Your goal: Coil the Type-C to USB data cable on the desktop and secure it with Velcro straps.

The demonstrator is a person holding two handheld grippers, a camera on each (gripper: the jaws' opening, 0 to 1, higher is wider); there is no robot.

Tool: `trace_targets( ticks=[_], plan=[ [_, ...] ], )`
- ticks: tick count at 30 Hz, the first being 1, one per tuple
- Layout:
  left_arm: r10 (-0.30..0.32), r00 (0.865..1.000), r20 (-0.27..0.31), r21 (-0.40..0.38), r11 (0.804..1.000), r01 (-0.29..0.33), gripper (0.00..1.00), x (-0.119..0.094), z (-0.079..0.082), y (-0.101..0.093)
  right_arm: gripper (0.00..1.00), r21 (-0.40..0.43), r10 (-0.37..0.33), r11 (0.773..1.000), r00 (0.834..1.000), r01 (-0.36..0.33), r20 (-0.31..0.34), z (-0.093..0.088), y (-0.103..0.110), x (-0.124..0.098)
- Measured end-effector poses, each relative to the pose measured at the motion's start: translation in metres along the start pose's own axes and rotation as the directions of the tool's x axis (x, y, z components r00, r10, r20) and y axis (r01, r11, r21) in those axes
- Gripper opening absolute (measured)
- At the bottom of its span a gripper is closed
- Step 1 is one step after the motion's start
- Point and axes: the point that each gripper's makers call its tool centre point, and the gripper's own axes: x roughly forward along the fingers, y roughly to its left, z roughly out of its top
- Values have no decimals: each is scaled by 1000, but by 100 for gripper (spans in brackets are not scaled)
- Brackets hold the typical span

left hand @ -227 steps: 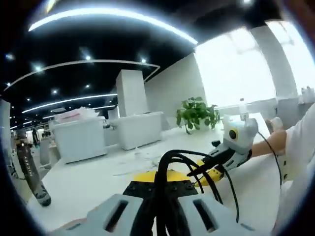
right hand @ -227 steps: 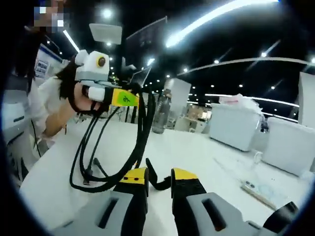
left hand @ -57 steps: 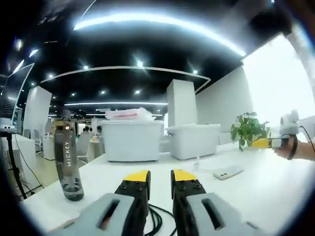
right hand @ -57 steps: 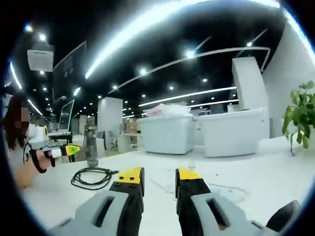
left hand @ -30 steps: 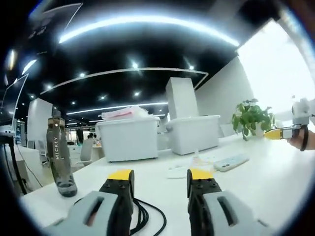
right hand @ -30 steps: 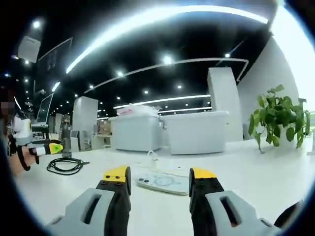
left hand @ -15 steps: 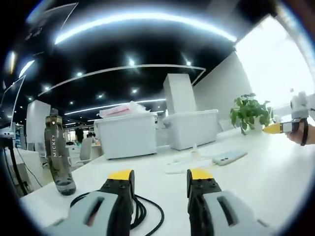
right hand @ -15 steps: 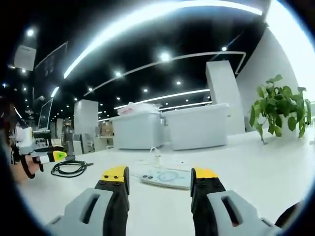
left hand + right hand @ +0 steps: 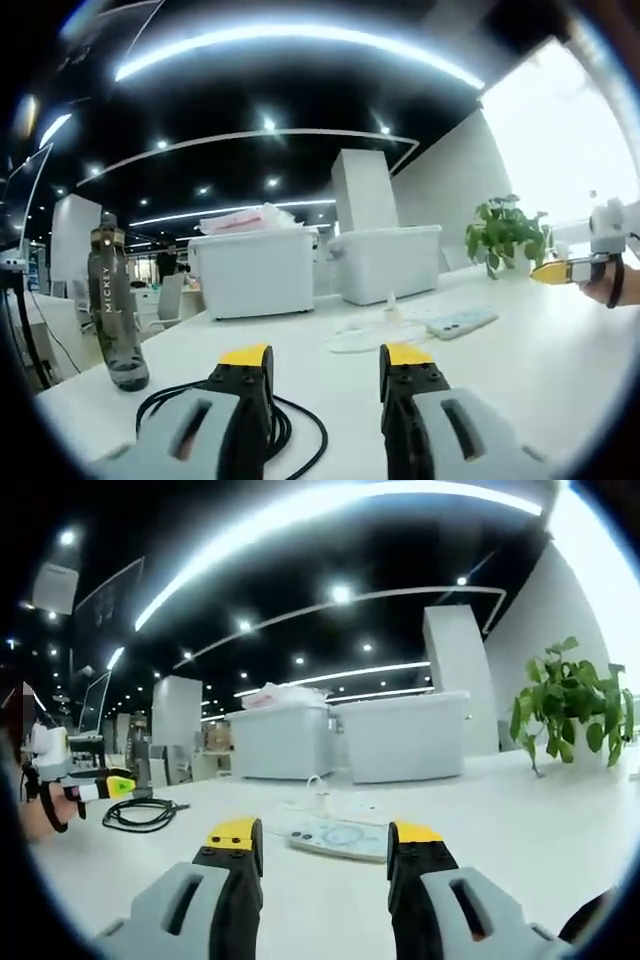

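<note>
Plainly, both jaws of the left gripper [image 9: 325, 365] and of the right gripper [image 9: 325, 840] are held wide apart with nothing between them, so the coil could spring loose if no strap can be seen to be binding it, which cannot be told. The black cable [image 9: 215, 415] is seen lying coiled on the white tabletop [image 9: 500, 360], partly hidden behind the left gripper's jaw at about 7 o'clock of the left gripper view, and at 9 o'clock of the right gripper view, well apart from the right gripper

Smooth white desktop [image 9: 560, 350], matt black cable [image 9: 290, 425], translucent plastic bottle [image 9: 115, 310]
</note>
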Motion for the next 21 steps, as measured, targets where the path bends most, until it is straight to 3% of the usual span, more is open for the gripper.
trace_targets(
  ticks=[21],
  plan=[
    [-10, 1000, -10, 8, 1000, 10, 43, -2, -3, -4, 49, -9, 37, 999, 999, -37, -1, -1, 9, 1]
  ],
)
